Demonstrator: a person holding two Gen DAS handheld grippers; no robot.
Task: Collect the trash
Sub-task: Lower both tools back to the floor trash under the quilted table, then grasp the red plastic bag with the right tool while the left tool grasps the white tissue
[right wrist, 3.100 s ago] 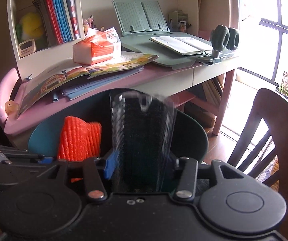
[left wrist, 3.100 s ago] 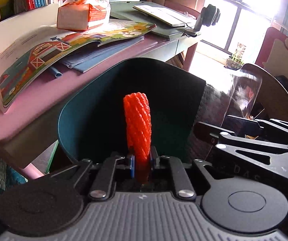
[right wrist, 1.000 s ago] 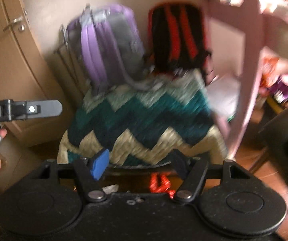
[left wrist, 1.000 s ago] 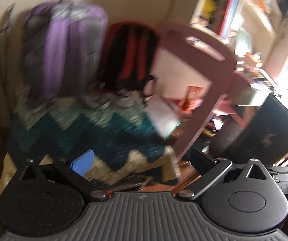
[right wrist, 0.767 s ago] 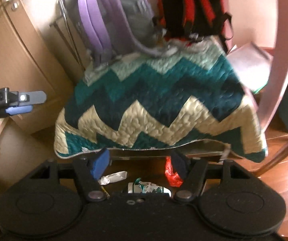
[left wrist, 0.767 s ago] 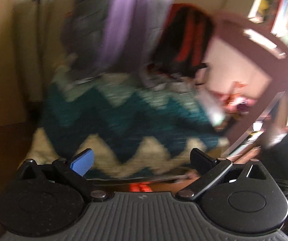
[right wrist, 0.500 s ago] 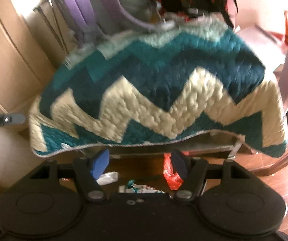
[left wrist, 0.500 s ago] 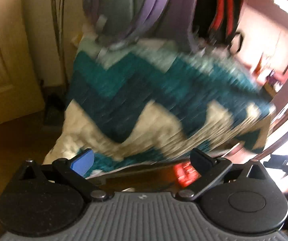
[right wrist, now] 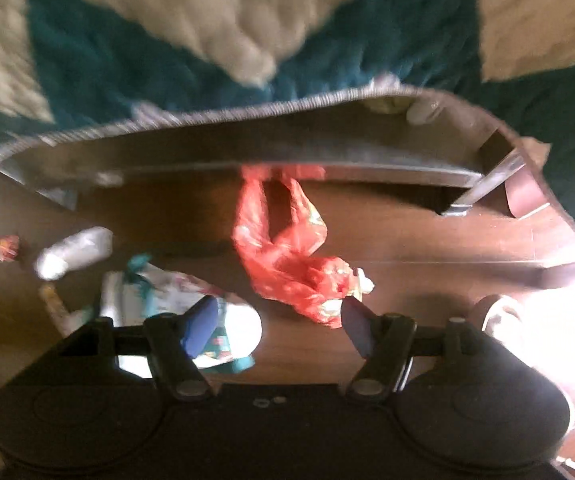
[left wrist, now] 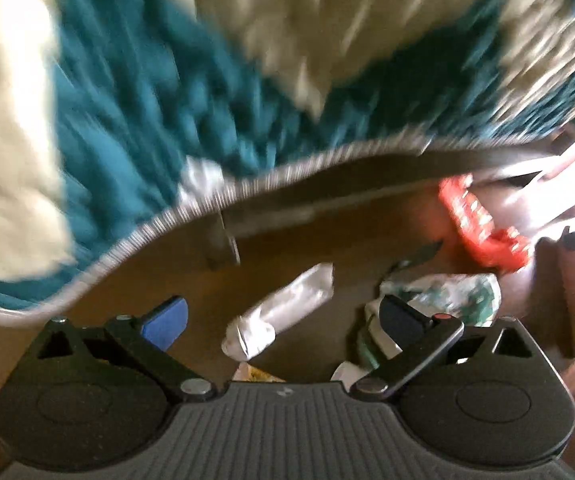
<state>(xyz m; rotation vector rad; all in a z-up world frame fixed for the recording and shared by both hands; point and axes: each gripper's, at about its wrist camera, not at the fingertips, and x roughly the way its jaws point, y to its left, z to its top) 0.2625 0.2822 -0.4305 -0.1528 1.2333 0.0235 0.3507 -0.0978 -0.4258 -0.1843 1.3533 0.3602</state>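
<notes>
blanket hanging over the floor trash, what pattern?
Teal and cream zigzag quilting on the blanket; clearest in the right wrist view.

My left gripper (left wrist: 283,316) is black plastic with a grey ridged middle plate, two big round discs and shiny silver screws. One finger has a blue pad (left wrist: 166,321). My right gripper (right wrist: 279,318) is all black, with round discs, silver screws and dark blue pads (right wrist: 201,325).

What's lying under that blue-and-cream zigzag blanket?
Below the blanket's hanging edge, on the wood floor: a red plastic bag, a crumpled white wrapper, a white-and-green printed wrapper and a small red scrap. Anything further back is covered.
</notes>
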